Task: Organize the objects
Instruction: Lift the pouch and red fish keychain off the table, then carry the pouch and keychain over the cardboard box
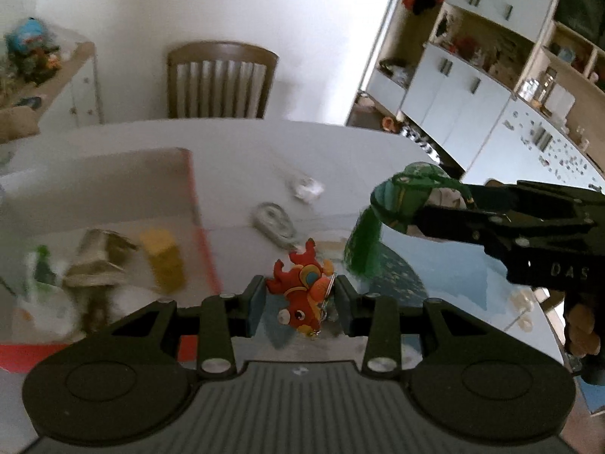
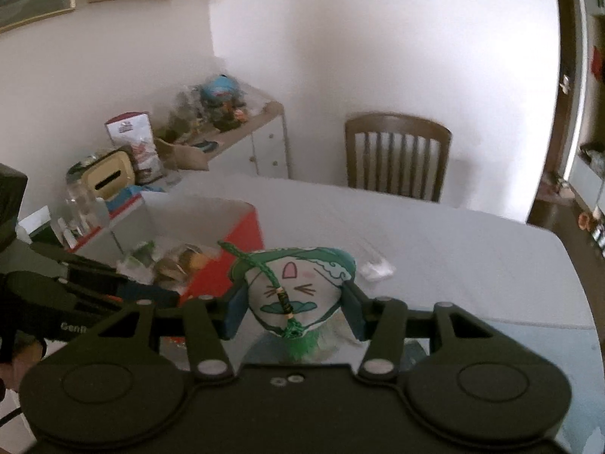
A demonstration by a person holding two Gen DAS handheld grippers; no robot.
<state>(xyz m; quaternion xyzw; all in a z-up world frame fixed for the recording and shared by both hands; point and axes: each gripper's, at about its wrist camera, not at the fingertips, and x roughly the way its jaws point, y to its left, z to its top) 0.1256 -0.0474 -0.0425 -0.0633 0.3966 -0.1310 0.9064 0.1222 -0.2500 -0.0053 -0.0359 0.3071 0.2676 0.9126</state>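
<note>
My left gripper is shut on a red and orange fish keychain, held above the grey table. My right gripper is shut on a white and green sachet charm with a cat face and a green tassel. The charm also shows in the left wrist view, held up at the right by the right gripper. A white box with red sides stands on the table to the left and holds several small items; it also shows in the left wrist view.
A coiled grey cable and a small crumpled white thing lie on the table. A brown wooden chair stands at the far edge. A cluttered side cabinet is at the left, white cupboards at the right.
</note>
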